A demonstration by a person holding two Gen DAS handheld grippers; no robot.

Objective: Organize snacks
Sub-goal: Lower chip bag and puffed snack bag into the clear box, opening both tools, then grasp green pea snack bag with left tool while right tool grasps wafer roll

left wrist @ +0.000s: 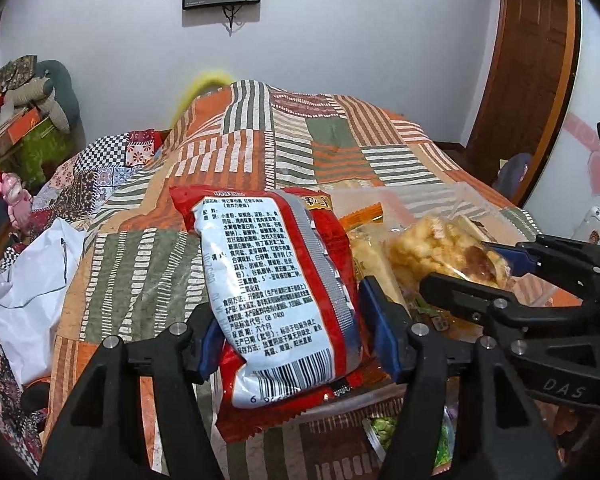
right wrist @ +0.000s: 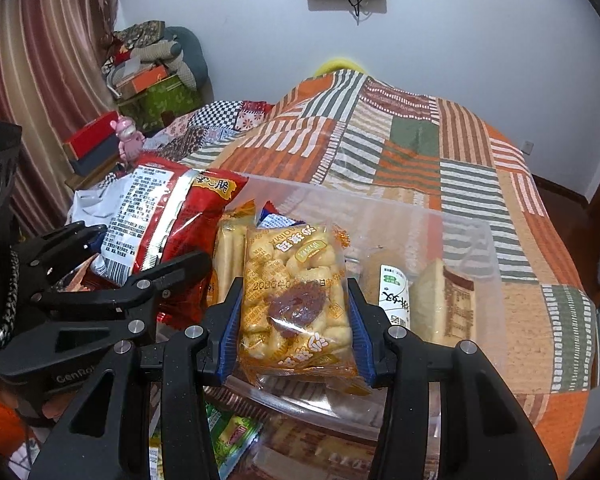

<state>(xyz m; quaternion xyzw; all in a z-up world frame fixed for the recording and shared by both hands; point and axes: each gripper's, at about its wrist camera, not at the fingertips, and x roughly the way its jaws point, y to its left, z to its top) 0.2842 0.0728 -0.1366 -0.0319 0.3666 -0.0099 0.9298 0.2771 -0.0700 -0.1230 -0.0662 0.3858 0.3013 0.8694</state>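
Snacks mid-sort over clear bin (right wrist: 420, 216) on bed: left gripper (left wrist: 290, 322) pinches red noodle packet (left wrist: 276, 292), right gripper (right wrist: 294, 326) pinches yellow puffed-snack bag (right wrist: 296, 300). Likely placing step; next: lower each into free bin space, then release.

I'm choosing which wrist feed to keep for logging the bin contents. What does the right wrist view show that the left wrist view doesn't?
Only the right wrist view shows the sliced cake pack and white-labelled pack inside the clear bin.

Only the left wrist view shows the white plastic bag on the bed.

Both show the left gripper holding the red noodle packet and the right gripper holding the orange puff packet.
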